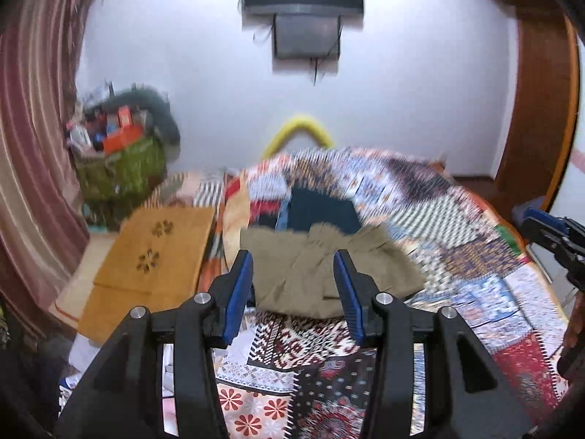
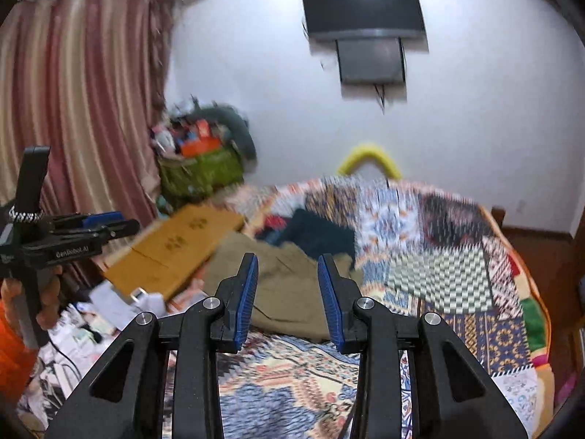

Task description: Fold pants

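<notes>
Olive-khaki pants (image 1: pixel 329 274) lie folded in a rumpled bundle on the patchwork bedspread (image 1: pixel 457 219).

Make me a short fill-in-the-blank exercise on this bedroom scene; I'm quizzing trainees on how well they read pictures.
1. The pants lying on the bed are ____ in colour.
2. Between the fingers of the left tool there is ____; they stand apart.
3. The television is mounted on the ____.
4. The bedcover has a ____ pattern.

Missing words: olive green; nothing; wall; patchwork
</notes>
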Demonstrator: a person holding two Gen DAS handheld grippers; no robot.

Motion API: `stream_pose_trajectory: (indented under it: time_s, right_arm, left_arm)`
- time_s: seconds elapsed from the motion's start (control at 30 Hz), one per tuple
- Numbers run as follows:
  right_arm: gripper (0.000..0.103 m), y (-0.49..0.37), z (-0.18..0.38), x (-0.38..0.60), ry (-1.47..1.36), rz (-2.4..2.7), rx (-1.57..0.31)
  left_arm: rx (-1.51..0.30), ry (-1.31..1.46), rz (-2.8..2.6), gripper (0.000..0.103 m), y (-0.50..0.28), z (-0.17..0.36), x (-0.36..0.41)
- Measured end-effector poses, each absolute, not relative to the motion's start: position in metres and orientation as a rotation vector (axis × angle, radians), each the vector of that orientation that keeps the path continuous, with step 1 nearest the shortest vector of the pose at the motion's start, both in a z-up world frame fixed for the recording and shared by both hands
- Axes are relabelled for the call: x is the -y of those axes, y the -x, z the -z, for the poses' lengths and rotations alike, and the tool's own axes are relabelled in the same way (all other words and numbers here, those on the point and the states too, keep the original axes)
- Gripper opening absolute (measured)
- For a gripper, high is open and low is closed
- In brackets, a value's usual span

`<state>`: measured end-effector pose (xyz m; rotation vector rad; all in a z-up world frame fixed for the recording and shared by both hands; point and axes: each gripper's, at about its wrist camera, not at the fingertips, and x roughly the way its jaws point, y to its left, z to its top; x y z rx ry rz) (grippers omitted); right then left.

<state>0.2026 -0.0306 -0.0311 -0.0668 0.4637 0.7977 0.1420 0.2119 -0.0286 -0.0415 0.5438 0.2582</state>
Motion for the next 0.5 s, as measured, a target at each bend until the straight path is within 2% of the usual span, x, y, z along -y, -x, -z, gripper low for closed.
stream_pose_trajectory:
  time_s: [0.17,0.27,0.37,0.5]
  right_arm:
    - [0.031,-0.151,-0.001,0.045,0.052,-0.826,-0.335]
    - [0.033,-0.125,-0.015,0.054,0.023,-0.845,-0.285]
    - [0.046,-0.105,-0.019,0.058,0.032,-0.826,-0.234]
    - [0.069,-0.084,-0.021,0.064,0.021,-0.809,-0.194]
  left_arm:
    - [-0.398,0.024,-0.237,0.047,-0.08,-0.009,-0.175]
    - [-0.32,0.012,-0.245,0.056,-0.047,-0.024,-0.156]
    - [-0.267,0.003,-0.241,0.065,-0.021,-0.032,-0.14]
    - [-0.227,0.009,-0.239,0.079,-0.001,-0.037,-0.127]
